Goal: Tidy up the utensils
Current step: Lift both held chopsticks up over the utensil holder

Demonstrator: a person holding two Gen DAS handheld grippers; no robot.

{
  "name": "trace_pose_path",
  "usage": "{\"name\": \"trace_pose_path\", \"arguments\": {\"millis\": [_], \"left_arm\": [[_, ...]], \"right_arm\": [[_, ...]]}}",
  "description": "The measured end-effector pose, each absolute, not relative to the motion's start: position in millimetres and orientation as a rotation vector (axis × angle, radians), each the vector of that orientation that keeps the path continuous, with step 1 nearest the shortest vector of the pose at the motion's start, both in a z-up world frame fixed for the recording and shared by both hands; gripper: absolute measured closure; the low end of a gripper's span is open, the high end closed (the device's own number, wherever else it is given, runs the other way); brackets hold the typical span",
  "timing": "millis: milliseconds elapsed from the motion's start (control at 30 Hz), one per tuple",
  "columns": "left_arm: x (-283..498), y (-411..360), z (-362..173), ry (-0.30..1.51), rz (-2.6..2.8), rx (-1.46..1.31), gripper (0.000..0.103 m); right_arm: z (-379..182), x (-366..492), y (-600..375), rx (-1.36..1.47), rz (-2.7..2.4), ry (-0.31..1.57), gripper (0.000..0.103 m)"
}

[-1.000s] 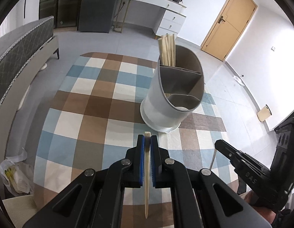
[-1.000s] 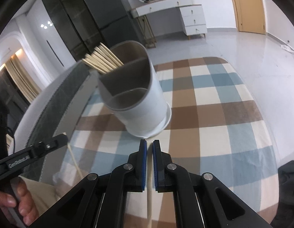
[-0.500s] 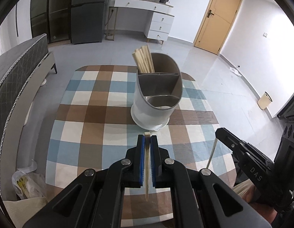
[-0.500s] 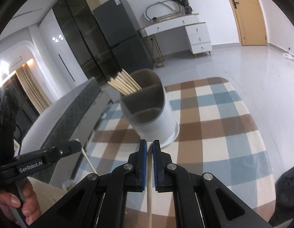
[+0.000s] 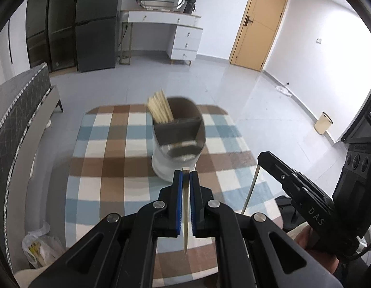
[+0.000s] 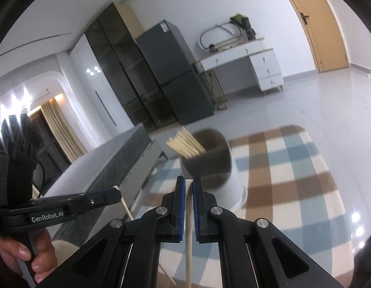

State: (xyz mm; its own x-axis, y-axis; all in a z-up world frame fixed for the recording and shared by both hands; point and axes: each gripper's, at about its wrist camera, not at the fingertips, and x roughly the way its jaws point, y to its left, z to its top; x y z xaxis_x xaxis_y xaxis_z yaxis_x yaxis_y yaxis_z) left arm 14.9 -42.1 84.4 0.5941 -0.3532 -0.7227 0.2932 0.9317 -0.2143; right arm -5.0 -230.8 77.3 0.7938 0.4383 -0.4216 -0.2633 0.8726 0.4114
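Two chopsticks in play, one per hand. Left hand-held gripper [image 5: 184, 199] clamped tight on a pale chopstick [image 5: 185, 228], blue pads pressed flat against it, blunt end poking just past the fingertips, pointed end hanging back and down toward the camera. Right hand-held gripper [image 6: 188, 206] likewise closed on a second chopstick [image 6: 189, 240], square end up between the pads, shaft running down out of view.

One holder [image 5: 178, 141], grey-lined with a white base, standing upright on the checked cloth of the surface [image 5: 108, 168]. Inside, three compartments visible: a far one already carrying a bundle of chopsticks [image 5: 160, 108], too packed and blurred to count exactly, plus two nearer ones that look bare.

Key relation: holder straight ahead of and below both grippers, well apart from either. From the left view, dead centre beyond the fingertips; from the right view, slightly right of the gripper line. Left appears marginally better lined up. Both held sticks roughly upright, matching the leaning bundle, so probably a forward carry and a lowering, point first, into the far compartment.
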Motion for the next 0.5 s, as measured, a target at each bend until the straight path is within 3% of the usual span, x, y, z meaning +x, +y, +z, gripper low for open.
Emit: {"name": "trace_pose_path", "arguments": {"millis": [500], "left_arm": [[80, -40, 139, 0.756, -0.397, -0.153, 0.102]], "right_arm": [[149, 58, -227, 0.282, 0.442, 0.391, 0.098]]}}
